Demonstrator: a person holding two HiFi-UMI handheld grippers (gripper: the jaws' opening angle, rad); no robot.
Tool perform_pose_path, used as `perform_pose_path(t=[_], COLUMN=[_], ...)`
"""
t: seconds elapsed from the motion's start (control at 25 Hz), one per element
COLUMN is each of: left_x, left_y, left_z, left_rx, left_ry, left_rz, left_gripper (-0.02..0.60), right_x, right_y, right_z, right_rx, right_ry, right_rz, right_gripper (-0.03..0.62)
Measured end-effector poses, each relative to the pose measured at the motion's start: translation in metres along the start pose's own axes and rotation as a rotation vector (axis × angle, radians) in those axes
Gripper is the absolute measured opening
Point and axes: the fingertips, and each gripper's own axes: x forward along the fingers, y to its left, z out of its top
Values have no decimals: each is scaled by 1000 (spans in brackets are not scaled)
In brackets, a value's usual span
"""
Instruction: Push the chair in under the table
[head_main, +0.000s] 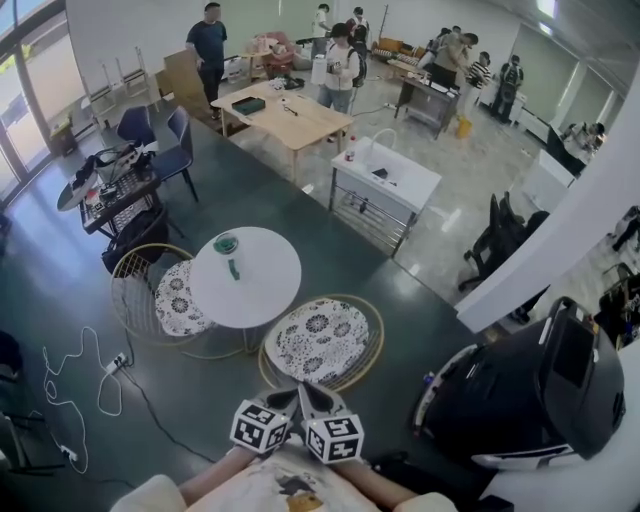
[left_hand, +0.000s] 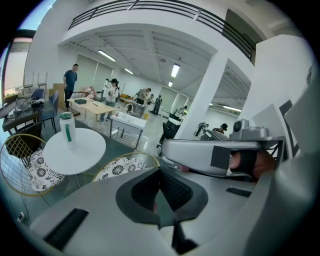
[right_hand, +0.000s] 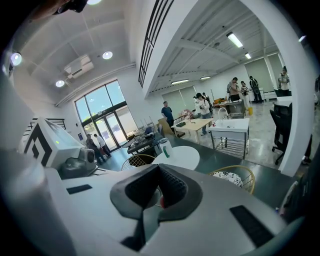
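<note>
Our left claw (head_main: 285, 398) and right claw (head_main: 312, 398) are both closed and empty, near the wire chair (head_main: 320, 340) standing partly out from the round worktop (head_main: 250, 285). It looks light and stiff, so we would push on its near rim.

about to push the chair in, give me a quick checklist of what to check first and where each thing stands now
1. Jaws free: ok. The left gripper and right gripper are both shut with nothing between them.
2. Contact with the near chair: not ok. Both grippers hang short of its rim.
3. Chair lined up with the table: ok. Its seat sits right beside the top, mostly outside it.
4. Room under the table: cannot tell. The top hides it.
5. Bump risk to the bottle: ok, likely. It stands upright, back from the edge.
6. Chair clear of the floor cable: ok. It lies off to the left.
</note>
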Motion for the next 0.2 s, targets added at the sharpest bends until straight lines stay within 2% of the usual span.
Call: perform_pose_path(t=[0.2], left_x=[-2], left_y=[2], left_z=[2], left_rx=[2], left_ry=[8], left_rz=[0], left_gripper=[9], right_x=[2], right_y=[3], right_z=[1], right_rx=[10], right_ry=[9], right_rz=[6], right_gripper=[9])
